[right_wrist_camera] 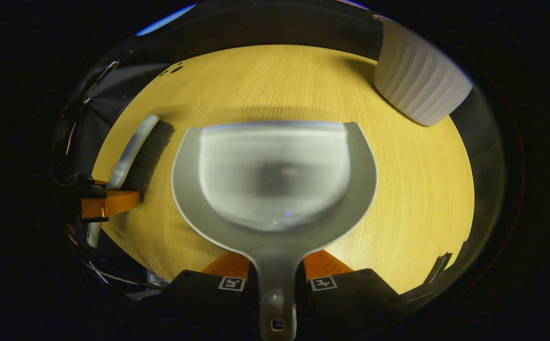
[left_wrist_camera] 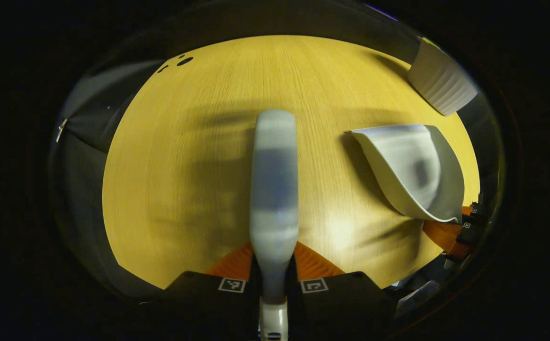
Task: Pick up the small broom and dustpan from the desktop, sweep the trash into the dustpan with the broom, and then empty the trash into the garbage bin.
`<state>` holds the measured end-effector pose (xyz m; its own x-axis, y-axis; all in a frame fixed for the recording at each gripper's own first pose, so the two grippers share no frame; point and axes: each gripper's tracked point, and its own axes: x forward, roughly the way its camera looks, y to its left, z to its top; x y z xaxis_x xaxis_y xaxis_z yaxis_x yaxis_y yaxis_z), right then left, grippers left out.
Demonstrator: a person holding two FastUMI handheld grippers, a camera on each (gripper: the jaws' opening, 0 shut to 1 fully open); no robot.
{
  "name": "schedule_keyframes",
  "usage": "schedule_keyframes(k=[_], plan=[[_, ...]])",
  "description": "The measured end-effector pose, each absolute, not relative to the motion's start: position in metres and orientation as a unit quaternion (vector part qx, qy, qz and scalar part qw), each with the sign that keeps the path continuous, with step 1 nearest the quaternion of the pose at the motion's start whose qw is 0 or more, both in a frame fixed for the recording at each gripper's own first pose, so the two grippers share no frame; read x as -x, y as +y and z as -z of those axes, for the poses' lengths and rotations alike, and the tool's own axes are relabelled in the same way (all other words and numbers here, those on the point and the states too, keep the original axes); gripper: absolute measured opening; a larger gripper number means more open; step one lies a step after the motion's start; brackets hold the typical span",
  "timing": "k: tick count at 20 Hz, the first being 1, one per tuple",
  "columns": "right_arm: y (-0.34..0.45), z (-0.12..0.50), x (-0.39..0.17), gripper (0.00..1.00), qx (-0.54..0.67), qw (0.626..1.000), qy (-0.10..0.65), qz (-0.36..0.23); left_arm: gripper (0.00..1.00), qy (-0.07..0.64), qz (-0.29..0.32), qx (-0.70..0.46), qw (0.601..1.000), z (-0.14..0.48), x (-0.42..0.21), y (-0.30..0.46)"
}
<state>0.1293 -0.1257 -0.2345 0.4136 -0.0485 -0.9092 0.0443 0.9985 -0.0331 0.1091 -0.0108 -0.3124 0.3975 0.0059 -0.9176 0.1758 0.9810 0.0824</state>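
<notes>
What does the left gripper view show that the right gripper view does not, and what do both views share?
Left gripper view: the back of the broom from above, held in the left tool, and the dustpan from its side.

Right gripper view: the broom's black bristles, the dustpan's inner bowl from straight behind, and the right tool shut on its handle.

Both: the wooden table, the white ribbed bin at the far right, and small dark bits at the far left edge.

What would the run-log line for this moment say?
left gripper: shut on broom | right gripper: shut on dustpan | garbage bin: far right on desktop | trash: not discernible
</notes>
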Motion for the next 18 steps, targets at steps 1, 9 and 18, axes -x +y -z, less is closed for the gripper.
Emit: schedule_keyframes(k=[1, 9, 18], plan=[[-0.124, 0.234, -0.129, 0.39, -0.001, 0.840, 0.542, 0.025, 0.28, 0.548, 0.050, -0.083, 0.831, 0.311, -0.108, -0.009], [-0.100, 0.233, -0.123, 0.63, -0.022, 0.836, 0.547, -0.027, 0.59, 0.543, 0.053, -0.067, 0.836, 0.304, -0.101, -0.017], [-0.097, 0.139, -0.126, 0.99, 0.028, 0.891, 0.442, -0.100, 0.96, 0.420, 0.043, -0.053, 0.905, 0.225, -0.078, -0.032]])
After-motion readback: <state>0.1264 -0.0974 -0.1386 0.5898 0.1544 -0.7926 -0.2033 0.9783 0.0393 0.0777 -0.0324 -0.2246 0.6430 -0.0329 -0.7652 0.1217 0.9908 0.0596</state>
